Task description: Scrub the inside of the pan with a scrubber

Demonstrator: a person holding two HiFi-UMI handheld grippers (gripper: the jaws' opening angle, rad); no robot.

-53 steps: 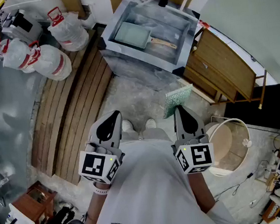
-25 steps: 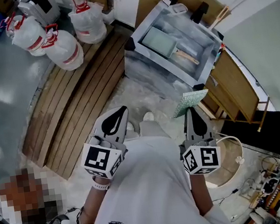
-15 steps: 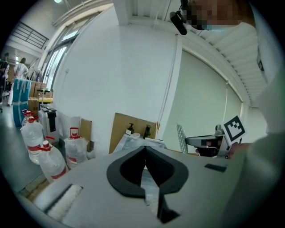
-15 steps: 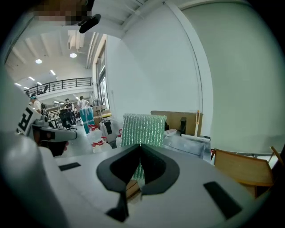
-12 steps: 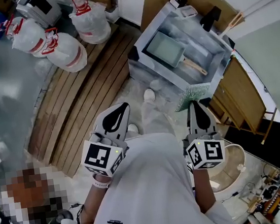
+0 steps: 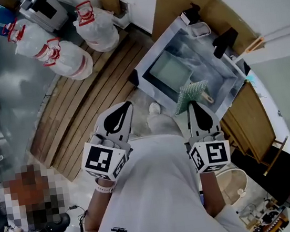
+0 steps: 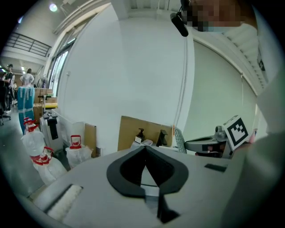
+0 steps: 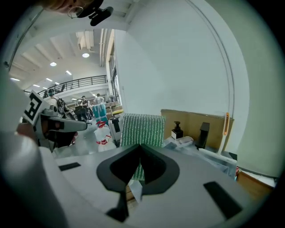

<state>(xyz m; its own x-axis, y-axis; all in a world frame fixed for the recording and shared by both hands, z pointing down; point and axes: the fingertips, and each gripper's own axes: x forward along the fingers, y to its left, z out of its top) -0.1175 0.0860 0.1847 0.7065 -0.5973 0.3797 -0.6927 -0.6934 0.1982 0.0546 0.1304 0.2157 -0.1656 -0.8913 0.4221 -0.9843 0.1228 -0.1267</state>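
Left tongs (image 7: 144,148): jaws closed tip to tip, nothing between them, held out in front of the person's body.
Right tongs (image 8: 140,147): jaws clamped on the lower edge of a green woven-mesh rectangular scrubber (image 8: 142,129), which stands upright above the tips.
Grey rectangular metal pan (image 6: 170,70): lying flat inside a stainless-steel sink (image 6: 153,50); the scrubber is held in the air, apart from it.

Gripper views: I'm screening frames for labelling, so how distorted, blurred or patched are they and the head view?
Left gripper view: fisheye, dark corners, mosaic patch at top. Right gripper view: same fisheye, scrubber crisp. Head view: sharp, mosaic patch lower left.
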